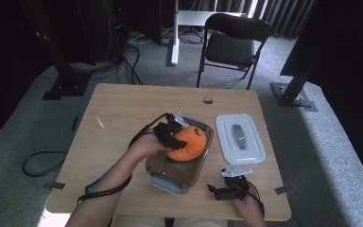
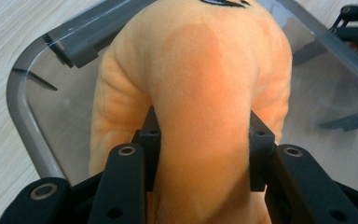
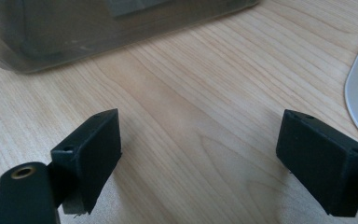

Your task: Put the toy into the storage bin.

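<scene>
Orange plush toy (image 1: 188,142) sits at the far end of the clear container (image 1: 170,176), partly above its rim, and we hold it with our left hand-held gripper (image 1: 169,132). In the left gripper view the black jaws press into both sides of the soft toy (image 2: 205,93), with the container's grey rim (image 2: 18,107) curving below it. Our right hand-held gripper (image 1: 228,188) rests low near the bench's (image 1: 118,113) front edge, just right of the container, its jaws spread wide with only bare wood between them. The white lid (image 1: 240,138) lies flat on the bench, right of the container.
</scene>
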Demonstrator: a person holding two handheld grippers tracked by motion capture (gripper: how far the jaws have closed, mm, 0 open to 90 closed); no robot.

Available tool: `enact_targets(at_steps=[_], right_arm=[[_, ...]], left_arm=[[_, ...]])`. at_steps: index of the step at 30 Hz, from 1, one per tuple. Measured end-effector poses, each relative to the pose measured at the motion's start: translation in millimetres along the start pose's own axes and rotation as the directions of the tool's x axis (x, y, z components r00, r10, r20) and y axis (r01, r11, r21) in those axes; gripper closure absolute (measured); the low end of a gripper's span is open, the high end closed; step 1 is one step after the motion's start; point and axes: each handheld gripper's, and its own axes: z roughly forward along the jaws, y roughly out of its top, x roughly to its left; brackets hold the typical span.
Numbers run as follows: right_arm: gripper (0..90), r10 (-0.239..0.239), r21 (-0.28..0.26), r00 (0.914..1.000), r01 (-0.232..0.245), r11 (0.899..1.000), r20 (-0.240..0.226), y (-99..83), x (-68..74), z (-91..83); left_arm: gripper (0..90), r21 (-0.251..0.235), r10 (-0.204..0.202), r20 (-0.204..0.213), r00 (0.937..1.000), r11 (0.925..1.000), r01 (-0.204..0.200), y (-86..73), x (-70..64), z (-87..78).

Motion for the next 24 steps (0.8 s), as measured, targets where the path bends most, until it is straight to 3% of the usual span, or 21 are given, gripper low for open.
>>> enact_targets(at_steps=[11, 18, 24], right_arm=[[13.6, 0.001, -0.002, 1.0, -0.001, 1.0, -0.006, -0.5, -0.7, -0.6], [13.6, 0.002, -0.003, 1.0, -0.002, 1.0, -0.007, -0.5, -0.9, -0.8], [13.6, 0.005, -0.003, 0.9999, -0.005, 1.0, -0.011, -0.7, -1.0, -1.0]], left_arm=[[59.4, 0.07, 0.006, -0.006, 1.0, 0.9976, -0.005, 4.4, -0.4, 12.5], [57.0, 0.13, 0.029, -0.008, 0.9995, 0.9911, -0.028, 6.0, -4.0, 23.1], [49.1, 0.18, 0.053, 0.019, 0.9984, 0.9822, -0.056, 5.3, -6.8, 30.2]])
